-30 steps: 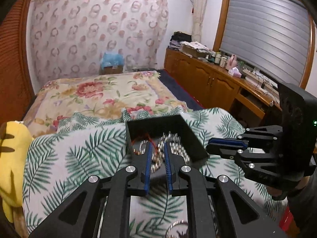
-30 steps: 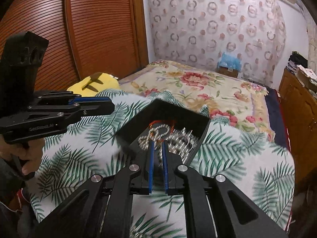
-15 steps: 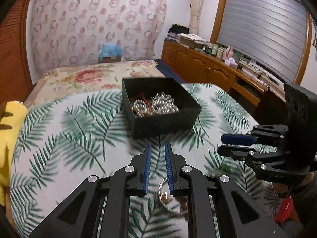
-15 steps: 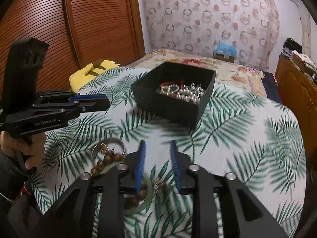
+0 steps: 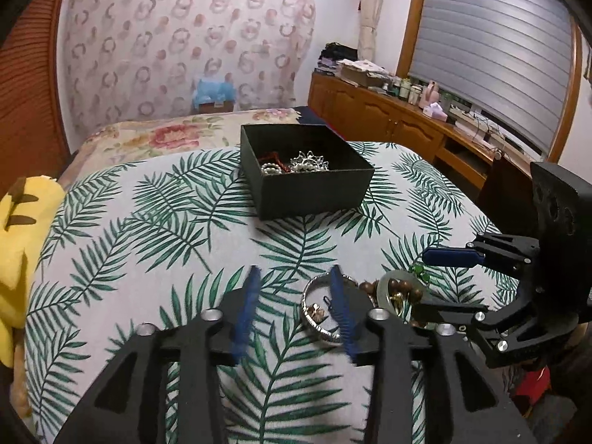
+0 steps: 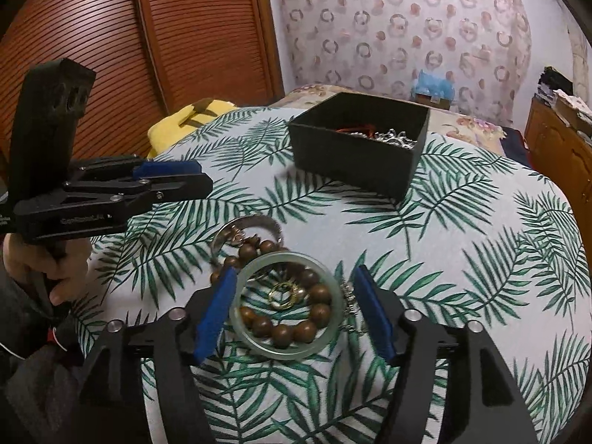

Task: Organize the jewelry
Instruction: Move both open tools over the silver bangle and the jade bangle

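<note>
Jewelry lies in two lots on a palm-print cloth (image 6: 462,229): silver pieces and a red cord inside a black box (image 6: 355,162) at 12 o'clock in both wrist views, and a loose heap nearer the cameras. In the right wrist view, that heap holds a pale green bangle (image 6: 286,305) lying over a ring of brown wooden beads (image 6: 296,329), a small gold ring (image 6: 283,296) at its centre and a silver bangle (image 6: 246,231) touching it at 11 o'clock. The right gripper (image 6: 292,309) has just been opening; its blue pads stand released on either side of the green bangle, not pressing it. The left gripper (image 5: 294,307) has also just been opening and grasps nothing; in its own view its right finger crosses in front of the silver bangle (image 5: 322,314) at 5 o'clock. A hand (image 6: 40,262) holds the left gripper at 9 o'clock. A yellow plush (image 5: 22,244) sits at the cloth's edge.
</note>
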A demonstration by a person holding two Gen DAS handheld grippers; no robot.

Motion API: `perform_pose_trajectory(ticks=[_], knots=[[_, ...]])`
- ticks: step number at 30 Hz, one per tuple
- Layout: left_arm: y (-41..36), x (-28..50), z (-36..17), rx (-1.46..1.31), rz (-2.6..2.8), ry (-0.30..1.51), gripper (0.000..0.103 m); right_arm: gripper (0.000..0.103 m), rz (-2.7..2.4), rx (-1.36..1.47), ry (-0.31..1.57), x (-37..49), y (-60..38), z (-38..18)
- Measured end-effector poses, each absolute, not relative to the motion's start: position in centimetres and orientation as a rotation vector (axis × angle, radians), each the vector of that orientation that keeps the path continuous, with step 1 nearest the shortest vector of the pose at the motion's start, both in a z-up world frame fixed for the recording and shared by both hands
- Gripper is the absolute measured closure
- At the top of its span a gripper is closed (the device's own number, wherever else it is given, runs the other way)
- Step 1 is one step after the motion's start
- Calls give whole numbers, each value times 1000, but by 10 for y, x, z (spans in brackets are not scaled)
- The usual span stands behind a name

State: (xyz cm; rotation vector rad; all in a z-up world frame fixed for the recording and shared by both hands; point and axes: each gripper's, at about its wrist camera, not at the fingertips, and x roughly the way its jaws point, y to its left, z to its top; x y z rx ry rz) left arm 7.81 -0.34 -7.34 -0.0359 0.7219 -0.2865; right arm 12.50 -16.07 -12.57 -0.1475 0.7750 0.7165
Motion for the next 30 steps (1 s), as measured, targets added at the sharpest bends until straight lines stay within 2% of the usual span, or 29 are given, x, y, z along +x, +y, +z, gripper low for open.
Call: perform_pose_trajectory(ticks=[1, 3, 4, 6, 18, 30], knots=[[-3, 76, -73, -33, -277, 722, 46, 29, 721, -154, 779, 124, -159, -128], [-1, 73, -73, -28, -263, 715, 31, 28, 726, -159, 789, 124, -156, -131], [0, 72, -72, -29, -262, 712, 25, 28, 727, -162, 795, 124, -155, -132], [2, 71, -73, -34, -261, 719, 18, 28, 725, -170, 805, 124, -152, -134], [5, 70, -83, -37, -247, 743, 17, 28, 720, -195, 850, 132, -145, -142], [-6, 72, -91, -18, -286, 782, 17, 29, 680, -187, 775, 125, -162, -124]])
